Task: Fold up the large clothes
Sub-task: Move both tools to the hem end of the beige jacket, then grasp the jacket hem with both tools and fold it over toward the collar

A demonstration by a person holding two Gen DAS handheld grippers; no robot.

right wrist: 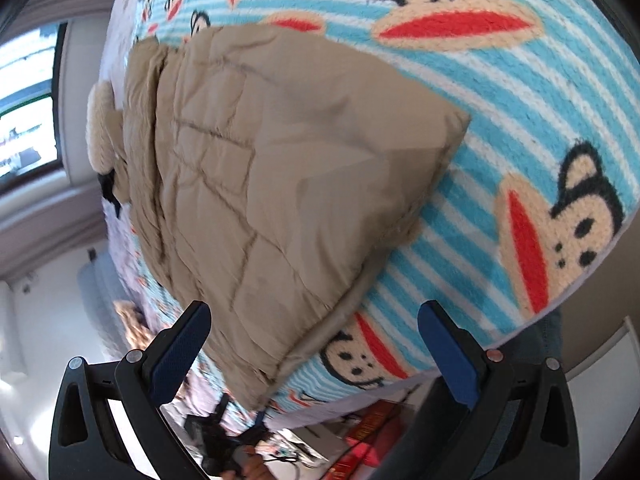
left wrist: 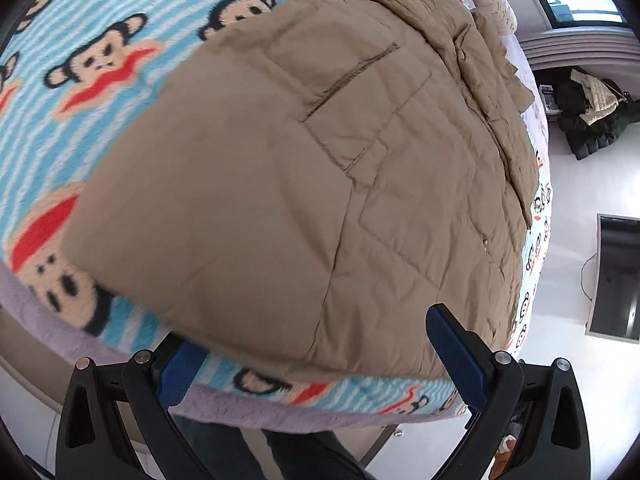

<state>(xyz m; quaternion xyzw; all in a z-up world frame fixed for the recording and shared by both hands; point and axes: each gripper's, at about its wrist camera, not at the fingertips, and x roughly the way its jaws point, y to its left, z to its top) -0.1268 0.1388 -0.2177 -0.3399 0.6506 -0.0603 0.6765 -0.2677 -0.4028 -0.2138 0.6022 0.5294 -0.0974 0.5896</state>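
We are holding the left gripper [left wrist: 320,354] and right gripper [right wrist: 316,344] wide open and empty above the tan quilted coat [left wrist: 304,184], because we are choosing hem corners to grasp for folding.

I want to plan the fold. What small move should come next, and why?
Probably lower both grippers onto the coat's near hem and close. The left gripper and right gripper are open and hold nothing, and the coat lies flat on the blanket.

A monkey-print striped blanket [left wrist: 80,80] covers the bed; dark coats [left wrist: 588,120] lie heaped on the floor.
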